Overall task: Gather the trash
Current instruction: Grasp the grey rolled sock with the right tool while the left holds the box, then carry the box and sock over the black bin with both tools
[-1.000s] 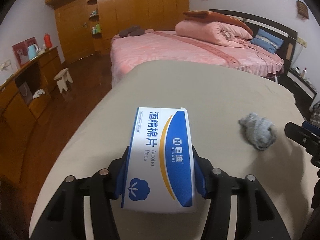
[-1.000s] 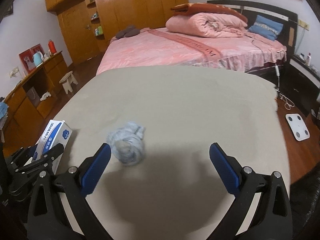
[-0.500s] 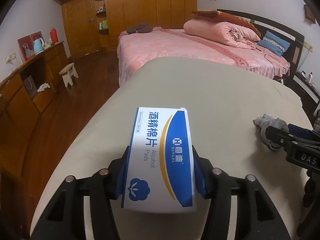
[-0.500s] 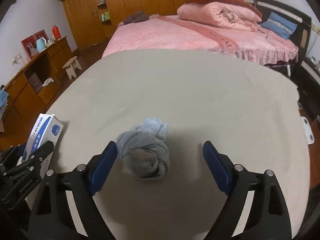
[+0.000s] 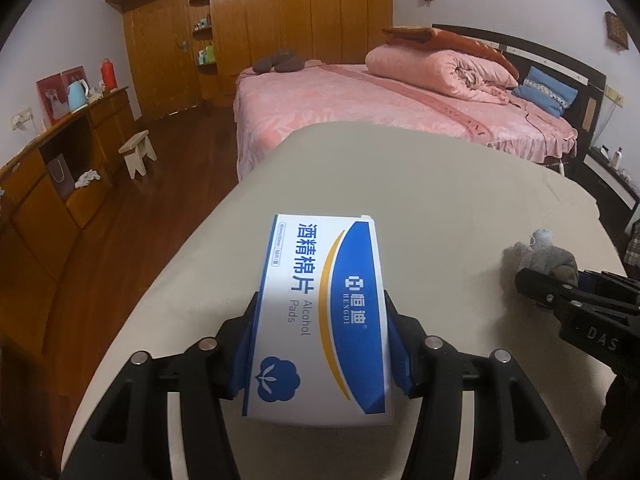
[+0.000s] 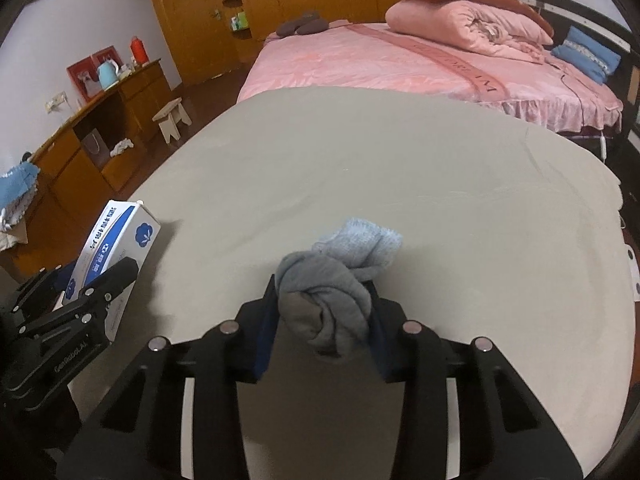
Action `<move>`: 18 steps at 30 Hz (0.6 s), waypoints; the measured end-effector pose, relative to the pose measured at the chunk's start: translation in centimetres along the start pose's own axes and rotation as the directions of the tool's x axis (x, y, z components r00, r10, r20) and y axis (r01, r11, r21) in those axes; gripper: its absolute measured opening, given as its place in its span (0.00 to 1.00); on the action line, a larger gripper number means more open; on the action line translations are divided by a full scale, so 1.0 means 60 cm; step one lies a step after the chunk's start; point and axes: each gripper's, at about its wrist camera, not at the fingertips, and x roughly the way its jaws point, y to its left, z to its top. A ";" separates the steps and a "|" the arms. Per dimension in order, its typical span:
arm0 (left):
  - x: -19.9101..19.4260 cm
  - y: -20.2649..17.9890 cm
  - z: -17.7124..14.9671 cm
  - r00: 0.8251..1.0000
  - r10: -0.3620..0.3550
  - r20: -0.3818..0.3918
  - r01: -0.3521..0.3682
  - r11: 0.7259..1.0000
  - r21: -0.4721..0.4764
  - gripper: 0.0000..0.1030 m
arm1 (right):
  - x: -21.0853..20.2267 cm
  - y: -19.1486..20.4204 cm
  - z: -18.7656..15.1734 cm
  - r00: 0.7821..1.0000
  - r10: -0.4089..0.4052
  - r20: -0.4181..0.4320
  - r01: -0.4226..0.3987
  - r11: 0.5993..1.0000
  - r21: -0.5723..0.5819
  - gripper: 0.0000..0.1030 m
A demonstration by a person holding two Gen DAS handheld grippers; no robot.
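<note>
My left gripper (image 5: 322, 344) is shut on a white and blue box of alcohol pads (image 5: 320, 312) and holds it over the beige table (image 5: 420, 184). The box also shows at the left of the right wrist view (image 6: 114, 256). My right gripper (image 6: 322, 320) is shut on a balled grey sock (image 6: 332, 292) at the table surface. The sock also shows at the right of the left wrist view (image 5: 540, 258), with the right gripper's black finger (image 5: 560, 292) in front of it.
A pink bed (image 5: 380, 100) with a rolled quilt stands beyond the table. Wooden wardrobes (image 5: 280, 20) line the far wall. A low cabinet (image 5: 60, 160) and a small stool (image 5: 138, 152) stand at the left on the wooden floor.
My right gripper moved down and forward around the grey sock and closed on it. My left gripper kept its hold on the box and shifted slightly.
</note>
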 end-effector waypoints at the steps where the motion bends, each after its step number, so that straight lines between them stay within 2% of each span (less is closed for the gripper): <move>1: -0.006 -0.003 0.000 1.000 0.001 0.004 -0.001 1.000 -0.001 0.53 | -0.009 -0.004 -0.002 1.000 -0.001 0.008 0.001 1.000 0.007 0.37; 8: -0.046 -0.034 0.002 1.000 -0.009 0.019 0.009 1.000 0.013 0.53 | -0.072 -0.033 -0.015 0.999 -0.020 0.047 0.018 0.999 0.050 0.37; 18: -0.129 -0.100 0.010 0.997 -0.059 0.056 0.055 0.997 0.057 0.53 | -0.177 -0.064 -0.034 0.991 -0.036 0.127 0.026 0.997 0.074 0.37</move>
